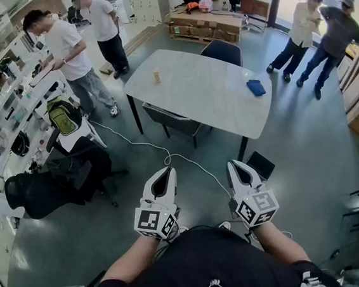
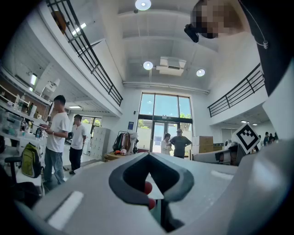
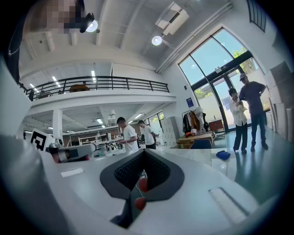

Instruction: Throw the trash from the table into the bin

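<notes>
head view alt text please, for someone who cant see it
A person holds the left tongs and right tongs shut and empty, side by side above a grey floor. Ahead, a pale table bears a small tan object and a blue item; four people stand nearby.

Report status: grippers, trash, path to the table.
Left gripper and right gripper shut, empty. Tan item and blue item on table, out of reach. Cable on floor ahead; chair at table's near side.
</notes>
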Available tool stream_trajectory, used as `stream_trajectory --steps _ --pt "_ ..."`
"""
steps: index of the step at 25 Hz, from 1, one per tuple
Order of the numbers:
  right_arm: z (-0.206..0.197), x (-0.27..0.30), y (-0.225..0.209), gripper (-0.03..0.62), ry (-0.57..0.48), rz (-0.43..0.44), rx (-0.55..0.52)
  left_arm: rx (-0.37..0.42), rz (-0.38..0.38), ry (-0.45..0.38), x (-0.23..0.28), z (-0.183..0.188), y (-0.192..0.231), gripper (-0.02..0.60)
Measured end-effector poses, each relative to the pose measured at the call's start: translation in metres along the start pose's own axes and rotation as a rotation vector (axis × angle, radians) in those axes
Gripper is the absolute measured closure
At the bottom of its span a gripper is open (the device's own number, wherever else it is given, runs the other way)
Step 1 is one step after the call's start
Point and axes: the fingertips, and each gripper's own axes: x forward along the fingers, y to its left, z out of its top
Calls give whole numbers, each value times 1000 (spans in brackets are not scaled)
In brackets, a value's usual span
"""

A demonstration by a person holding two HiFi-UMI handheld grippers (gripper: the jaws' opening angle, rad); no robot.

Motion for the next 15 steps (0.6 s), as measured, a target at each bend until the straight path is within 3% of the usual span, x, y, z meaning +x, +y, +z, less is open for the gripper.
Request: stream_trajectory --steps 15 --pt "-23 -5 15 569 94 27 24 11 47 45 -25 -17 19 581"
